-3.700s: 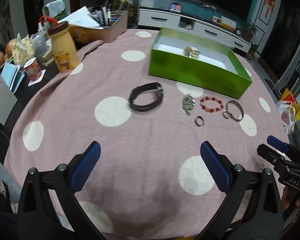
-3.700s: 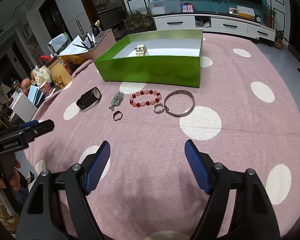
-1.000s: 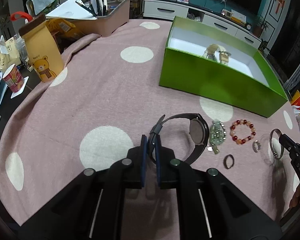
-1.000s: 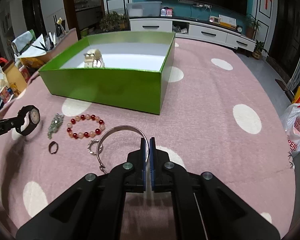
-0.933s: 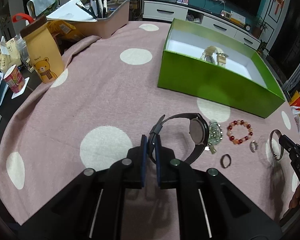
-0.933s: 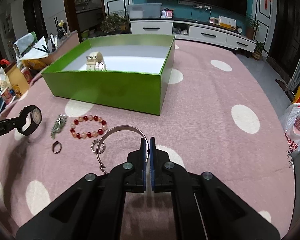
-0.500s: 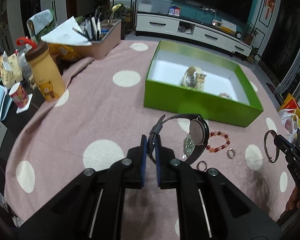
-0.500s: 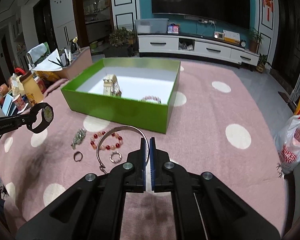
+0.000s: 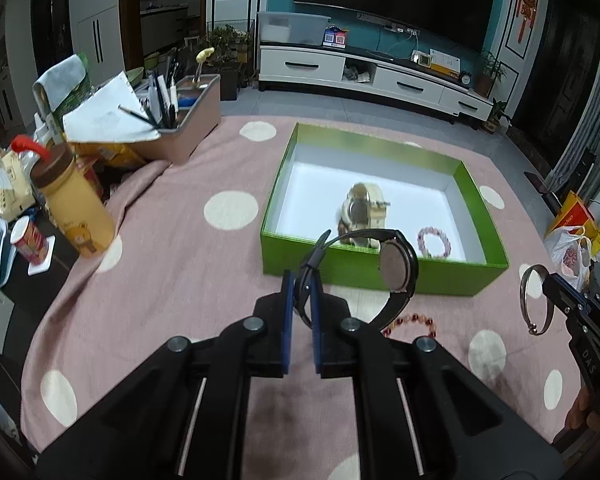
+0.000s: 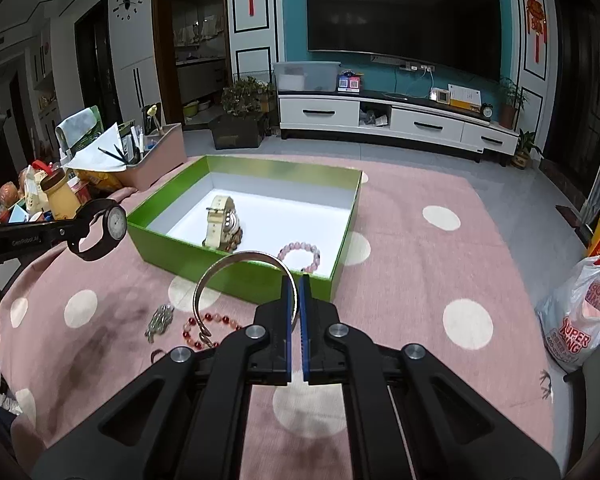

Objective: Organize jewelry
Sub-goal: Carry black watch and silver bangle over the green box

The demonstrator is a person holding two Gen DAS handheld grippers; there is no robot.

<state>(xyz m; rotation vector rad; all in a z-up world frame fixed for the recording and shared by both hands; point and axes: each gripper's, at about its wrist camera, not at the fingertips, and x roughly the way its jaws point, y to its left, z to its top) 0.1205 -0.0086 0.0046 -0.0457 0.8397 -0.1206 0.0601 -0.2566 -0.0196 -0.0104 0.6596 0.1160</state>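
Observation:
My left gripper [image 9: 301,280] is shut on the strap of a black wristwatch [image 9: 396,268] and holds it in the air in front of the green box [image 9: 364,276]. My right gripper [image 10: 295,284] is shut on a silver bangle [image 10: 236,260], also raised before the box [image 10: 236,276]. Inside the box lie a beige watch [image 10: 220,220] and a pink bead bracelet [image 10: 300,254]. On the pink dotted cloth a red bead bracelet [image 10: 212,320], a green brooch [image 10: 160,320] and a small dark ring [image 10: 156,356] remain. The watch also shows in the right wrist view [image 10: 104,228], the bangle in the left wrist view [image 9: 534,300].
At the table's left edge stand a yellow bear bottle [image 9: 76,204], a small cup [image 9: 32,240], snack bags and a pink bin of pens and papers [image 9: 180,128]. A plastic bag [image 10: 580,312] sits on the floor at right.
Both grippers, earlier open, closed on the watch and the bangle and lifted them off the cloth. In the last second both rose higher and moved towards the green box.

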